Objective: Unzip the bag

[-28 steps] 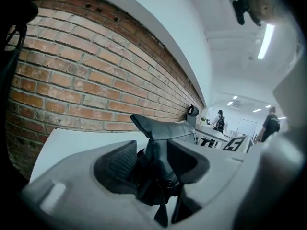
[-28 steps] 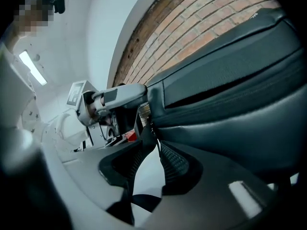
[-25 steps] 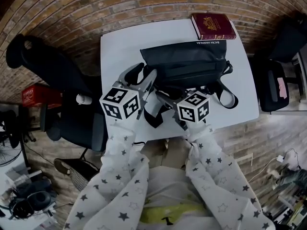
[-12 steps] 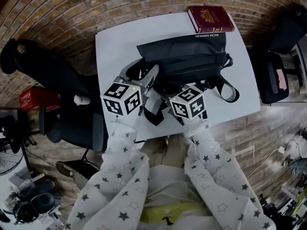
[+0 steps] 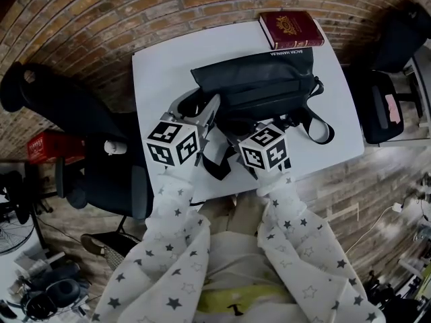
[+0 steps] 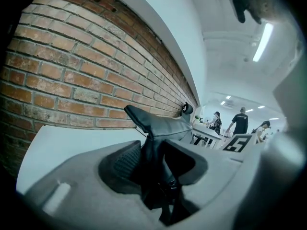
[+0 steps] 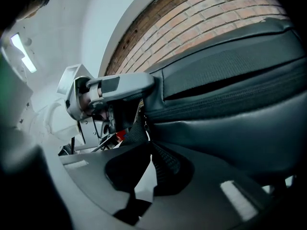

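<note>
Closed black bag (image 5: 259, 86) on white table (image 5: 161, 73), contents hidden

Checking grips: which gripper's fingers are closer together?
The right gripper, just closing onto the black fabric bag's zipper pull; the left gripper, also closing, stands wider round the bag's end.

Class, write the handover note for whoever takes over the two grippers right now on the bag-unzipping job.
Left gripper: jaws have just been closing and now clamp the left end of the black bag.
Right gripper: jaws have just been closing, seemingly onto the zipper pull.
The bag lies on the white table, with a red book beyond it.
Done: both grips set.
Left: draw the pull along; the zip looks shut.
</note>
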A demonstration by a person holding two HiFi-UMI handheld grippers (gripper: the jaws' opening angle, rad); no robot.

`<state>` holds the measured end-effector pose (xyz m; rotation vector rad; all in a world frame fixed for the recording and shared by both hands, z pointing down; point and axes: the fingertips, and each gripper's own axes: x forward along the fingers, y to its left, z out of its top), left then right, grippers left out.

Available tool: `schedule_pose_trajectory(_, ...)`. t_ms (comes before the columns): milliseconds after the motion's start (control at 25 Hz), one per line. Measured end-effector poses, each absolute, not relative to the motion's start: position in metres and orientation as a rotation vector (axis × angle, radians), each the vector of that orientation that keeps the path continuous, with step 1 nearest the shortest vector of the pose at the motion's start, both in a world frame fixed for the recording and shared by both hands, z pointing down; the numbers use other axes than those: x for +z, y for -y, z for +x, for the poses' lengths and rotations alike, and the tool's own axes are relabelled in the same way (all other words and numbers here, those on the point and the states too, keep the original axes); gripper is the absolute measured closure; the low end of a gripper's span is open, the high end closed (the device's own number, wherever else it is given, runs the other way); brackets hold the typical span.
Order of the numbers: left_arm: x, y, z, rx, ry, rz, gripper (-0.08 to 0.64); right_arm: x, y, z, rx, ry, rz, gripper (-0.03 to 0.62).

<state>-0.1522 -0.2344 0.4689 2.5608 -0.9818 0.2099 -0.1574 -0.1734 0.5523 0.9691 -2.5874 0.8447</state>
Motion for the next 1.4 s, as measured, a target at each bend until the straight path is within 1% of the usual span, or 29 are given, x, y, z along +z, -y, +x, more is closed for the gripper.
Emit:
schedule_pose_trajectory(320,0.470,0.235,-0.152,0.213,0.998,2.563,0.416,0.548,0.176,-0.140,0.823,2.570,1.012,0.574)
schedule_pose_trajectory(640,0.473,0.237,-0.162,0.202,1.051,2.543,0.419,0.545,0.182,-0.134,0.700,2.495,1.022,0.575)
schedule_pose_trajectory(1280,0.469,0.227,-0.142,0.217,1.215,2.530,0.423,0.537,0.179,-0.099,0.616,2.462,0.920,0.574)
schedule_pose_trajectory(1400,0.469,0.229,-0.147,0.215,1.228,2.525,0.425,0.536,0.182,-0.101,0.602,2.452,0.919,0.574)
